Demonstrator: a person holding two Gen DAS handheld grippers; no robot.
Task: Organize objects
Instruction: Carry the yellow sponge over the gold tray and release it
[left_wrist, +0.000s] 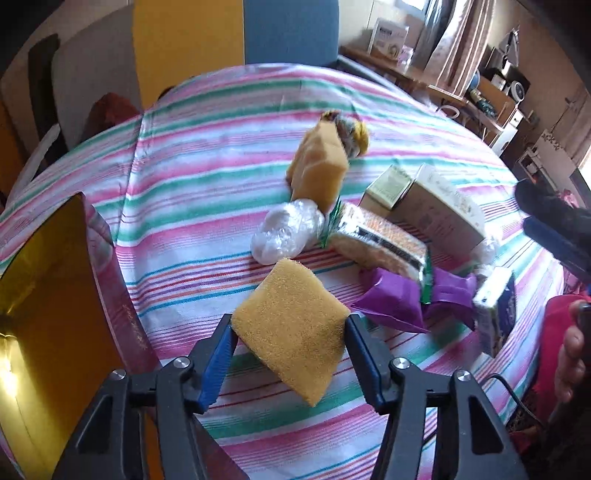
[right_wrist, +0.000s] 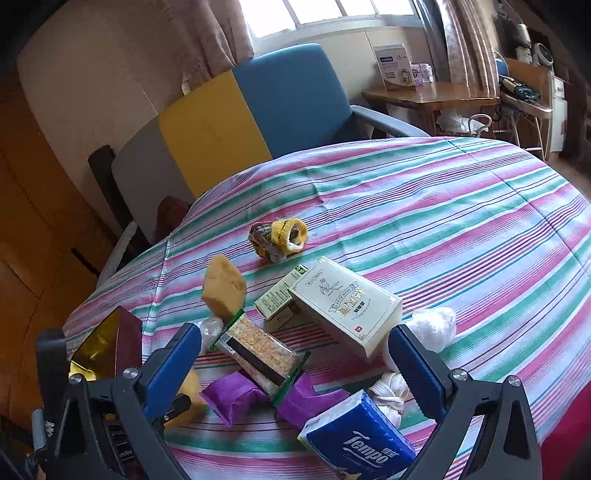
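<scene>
Left wrist view: the left gripper (left_wrist: 290, 334) has its blue-padded jaws closed on a square yellow foam sponge (left_wrist: 291, 328), both pads pressing its opposite corners, and the sponge sits tilted just over the striped pink, green and white tablecloth (left_wrist: 207, 177). Beyond it lies a crumpled clear plastic bag (left_wrist: 286, 232), and farther off stands a second, taller yellow sponge block (left_wrist: 319, 168) with a yellow-and-grey rolled sock (left_wrist: 352, 134) behind it. To the right lie a clear packet of orange grains (left_wrist: 380, 240), a cream cardboard box (left_wrist: 437, 210) and a small green-printed box (left_wrist: 391, 184) touching it. Nearer on the right are purple foil packets (left_wrist: 395, 295) and a blue tissue pack (left_wrist: 495, 314). At the left edge stands an open maroon box with a gold lining (left_wrist: 48, 266). A hand (left_wrist: 570, 354) shows at the right edge.

Right wrist view: the right gripper (right_wrist: 295, 350) hangs with its jaws wide apart and nothing between the pads. Below it lie the blue tissue pack (right_wrist: 360, 439), a knotted white cloth (right_wrist: 388, 395), the purple packets (right_wrist: 236, 395) and the grain packet (right_wrist: 258, 350). The cream box (right_wrist: 347, 302) lies beyond, with the tall sponge (right_wrist: 223, 286) to its left and the sock (right_wrist: 280, 240) farther off. The left gripper's black frame with the held sponge (right_wrist: 190, 391) shows low on the left, beside the gold-lined box (right_wrist: 99, 343).
</scene>
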